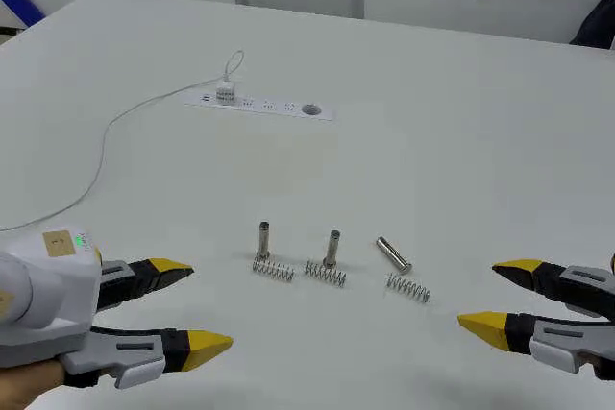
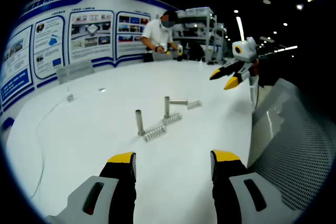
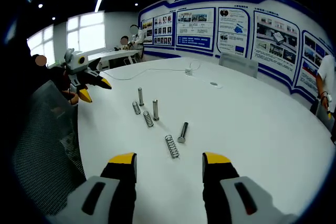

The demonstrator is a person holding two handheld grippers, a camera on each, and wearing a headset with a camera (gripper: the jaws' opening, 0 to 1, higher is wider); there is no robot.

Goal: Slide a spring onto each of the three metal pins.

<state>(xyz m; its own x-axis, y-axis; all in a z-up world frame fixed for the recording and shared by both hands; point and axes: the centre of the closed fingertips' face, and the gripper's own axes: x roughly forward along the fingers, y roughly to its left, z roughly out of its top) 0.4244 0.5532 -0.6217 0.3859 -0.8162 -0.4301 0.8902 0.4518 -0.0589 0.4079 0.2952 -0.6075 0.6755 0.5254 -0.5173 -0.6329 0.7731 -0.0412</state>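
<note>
Left gripper (image 1: 209, 304) and right gripper (image 1: 479, 295) both gape empty. The rightmost spring (image 1: 408, 287) lies crosswise on the desk (image 1: 461, 160) beside the flat-lying pin (image 1: 393, 254), nearest the right gripper, to its left.

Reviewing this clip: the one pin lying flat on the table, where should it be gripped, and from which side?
Grip the lying pin across its smooth shaft near the middle, coming down from above with the open right gripper, which is nearer. The pin lies flat, so only its long sides are offered. The round shaft could roll, so close squarely across it, clear of the spring beside it.
</note>
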